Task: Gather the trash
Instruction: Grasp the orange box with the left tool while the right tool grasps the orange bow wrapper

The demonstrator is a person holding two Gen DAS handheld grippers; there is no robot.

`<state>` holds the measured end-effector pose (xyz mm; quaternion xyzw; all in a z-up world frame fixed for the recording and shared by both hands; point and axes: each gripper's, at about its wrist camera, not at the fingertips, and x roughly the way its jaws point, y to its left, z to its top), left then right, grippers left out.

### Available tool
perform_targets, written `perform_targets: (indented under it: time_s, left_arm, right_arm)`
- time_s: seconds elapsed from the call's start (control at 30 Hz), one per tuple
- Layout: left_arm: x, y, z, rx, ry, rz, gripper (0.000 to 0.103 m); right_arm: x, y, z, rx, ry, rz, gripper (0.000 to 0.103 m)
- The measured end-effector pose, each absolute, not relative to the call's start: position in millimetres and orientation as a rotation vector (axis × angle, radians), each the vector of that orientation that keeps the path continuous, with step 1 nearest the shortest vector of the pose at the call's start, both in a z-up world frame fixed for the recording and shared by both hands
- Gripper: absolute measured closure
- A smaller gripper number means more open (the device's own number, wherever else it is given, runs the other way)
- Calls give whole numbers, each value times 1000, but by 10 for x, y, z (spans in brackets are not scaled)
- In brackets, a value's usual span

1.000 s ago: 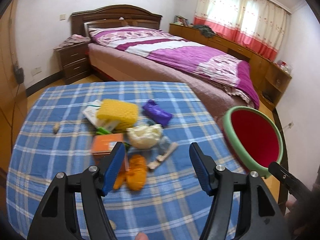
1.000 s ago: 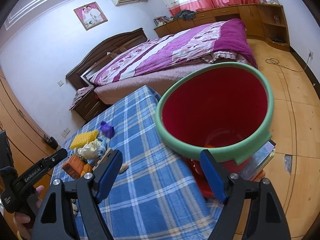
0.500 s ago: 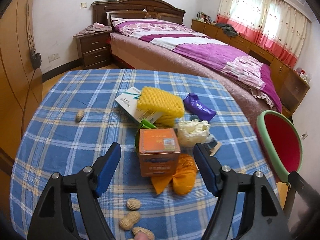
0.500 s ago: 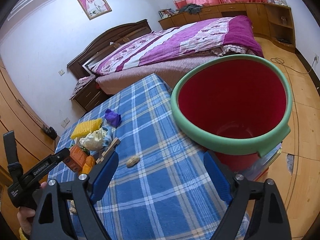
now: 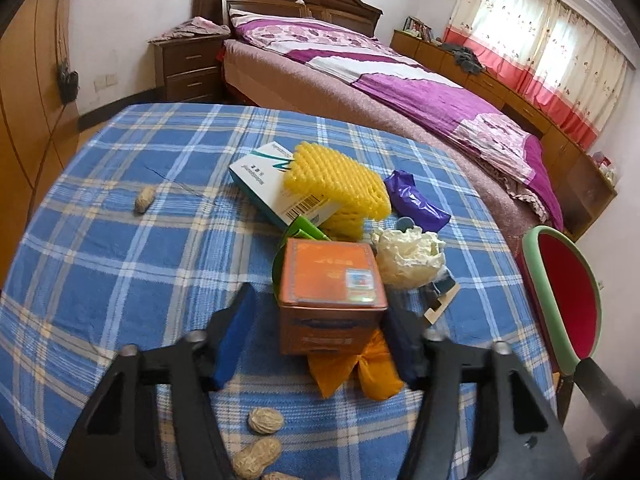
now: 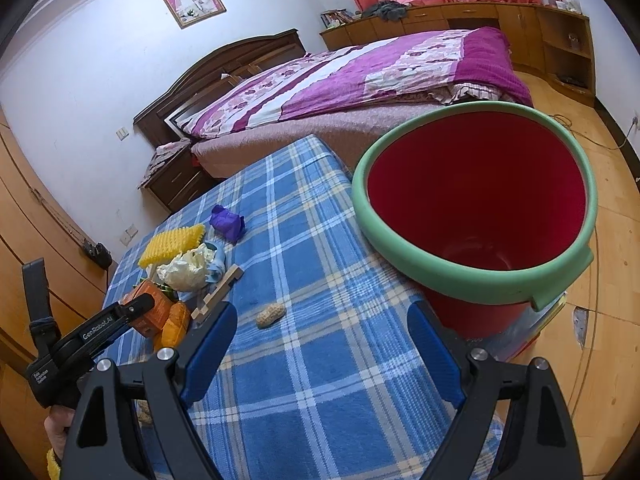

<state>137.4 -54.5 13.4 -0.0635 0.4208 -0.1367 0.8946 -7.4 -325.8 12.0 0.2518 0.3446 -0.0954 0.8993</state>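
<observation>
Covers the whole near ground: a table (image 5: 120,272) under blue plaid cloth, with a purple-quilted bed (image 5: 400,80) beyond its far edge. Stands at the table's right edge: a red bin with a green rim (image 6: 476,216), mouth tilted toward the right wrist camera, dark scraps barely visible at its bottom. Hovers low over the cloth near the bin: the right gripper (image 6: 316,344), jaws spread wide, nothing between them but plaid and, a little farther, one peanut (image 6: 270,314). Points down into the trash heap at mid-table: the left gripper (image 5: 320,332), jaws closing, with an orange box (image 5: 332,292) between them; right pad against the box's side or nearly so, left pad clearly apart from it, so no grip yet. Leans against the far side of that box: a green item, mostly hidden. Lies farther back: a white and teal carton (image 5: 276,192), with a yellow foam net (image 5: 340,184) resting partly on it. Sits right of the net: a crumpled purple wrapper (image 5: 416,200). Sits just right of the box: a wad of cream paper (image 5: 408,256), with a small wooden piece (image 5: 440,304) beside it. Pokes out from under the box on the near side: orange peel (image 5: 356,368). Scattered loose: one peanut far left (image 5: 143,199) and several peanuts near (image 5: 264,420) the left gripper's base.
</observation>
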Motion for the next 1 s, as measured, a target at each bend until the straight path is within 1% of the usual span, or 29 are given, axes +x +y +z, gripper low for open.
perform_targets:
  time_s: [0.03,0.1,0.53,0.97,1.0]
  left_arm:
    - [1368,-533,131,-134,868,-291,54]
    - [1342,-517,157,-140,853,-305,55]
    - [1166,-226,389,-157,793,-276,55]
    - [1073,217,289,-159,796,-150,55]
    - [1068,237,278,-160,798,-146,55]
  right_arm:
    - [-74,-3246,118,520,714,-195,14]
    - [-64,-3220,114,517,719,-187,14]
    - [143,-2942,173,479,748,-104,14]
    - [529,-2304,119,375,820,44,14]
    - [557,-2258,106,368,826,52,16]
